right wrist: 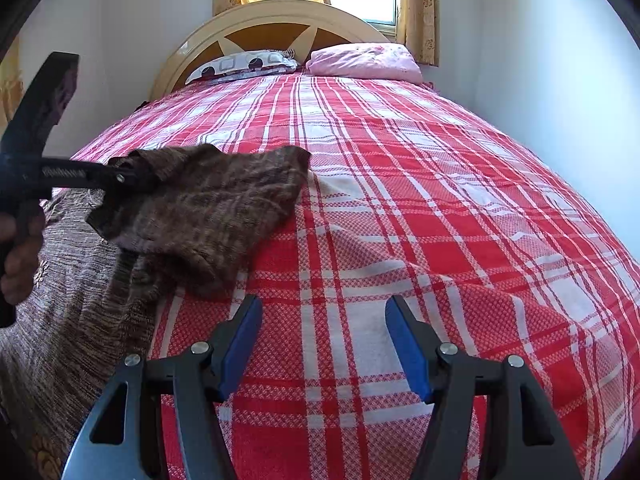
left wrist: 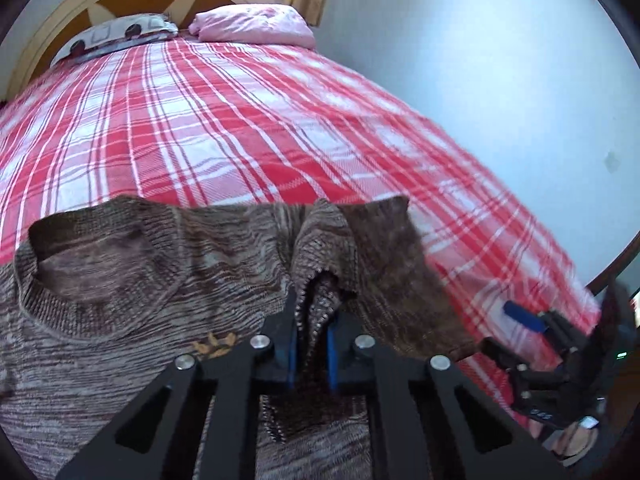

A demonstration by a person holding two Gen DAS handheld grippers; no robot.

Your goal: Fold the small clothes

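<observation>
1. Left wrist view: left gripper (left wrist: 312, 344) is clamped on the sweater (left wrist: 120, 300), a fold lifted off the bed (left wrist: 240, 120).
2. Right gripper (right wrist: 324, 344), jaws apart and empty, is just beside the sweater.

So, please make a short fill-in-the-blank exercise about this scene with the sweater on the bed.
1. The left tongs are shut on the brown ____.
2. The right tongs are ____ and hold nothing.
3. The bedspread has a red and white ____ pattern.
4. The pink pillow lies by the ____.

Missing words: sweater; open; plaid; headboard
</observation>
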